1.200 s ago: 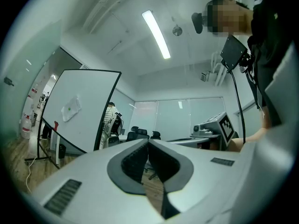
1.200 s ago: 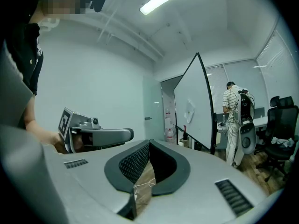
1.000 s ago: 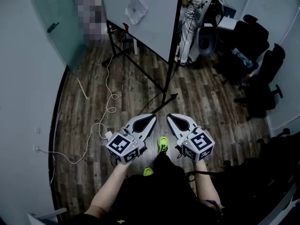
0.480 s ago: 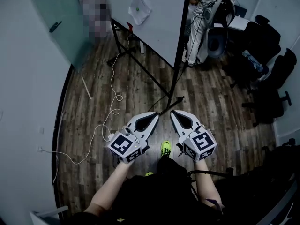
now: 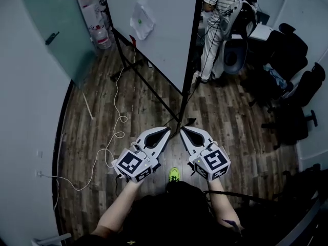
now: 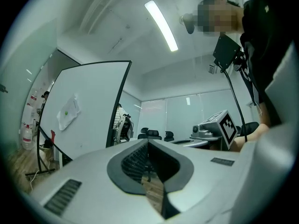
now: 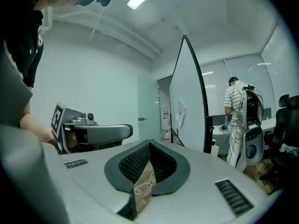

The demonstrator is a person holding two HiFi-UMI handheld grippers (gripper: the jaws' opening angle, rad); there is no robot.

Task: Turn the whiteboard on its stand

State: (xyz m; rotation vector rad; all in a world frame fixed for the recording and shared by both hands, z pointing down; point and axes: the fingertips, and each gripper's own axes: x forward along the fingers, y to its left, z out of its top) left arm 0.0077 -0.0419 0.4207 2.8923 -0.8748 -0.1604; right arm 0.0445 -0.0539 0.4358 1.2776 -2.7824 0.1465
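The whiteboard (image 5: 159,19) stands upright on a black wheeled stand (image 5: 174,114) ahead of me, its near edge turned toward me; a white cloth (image 5: 141,20) hangs on its face. My left gripper (image 5: 167,130) and right gripper (image 5: 180,130) are held side by side, level, both shut and empty, their tips just short of the stand's foot. The board (image 6: 79,111) fills the left of the left gripper view, where the left gripper (image 6: 148,143) is shut. In the right gripper view the board (image 7: 189,106) shows edge-on beyond the shut right gripper (image 7: 149,143).
A person in a striped shirt (image 5: 215,14) stands behind the board near a desk. Black office chairs (image 5: 292,60) line the right. A white cable (image 5: 115,127) snakes over the wood floor at left. A glass door (image 5: 51,24) and bottles (image 5: 100,32) lie at far left.
Both grippers and I have moved forward toward the whiteboard; the stand's foot is now just beyond the tips. Jaws stayed shut.
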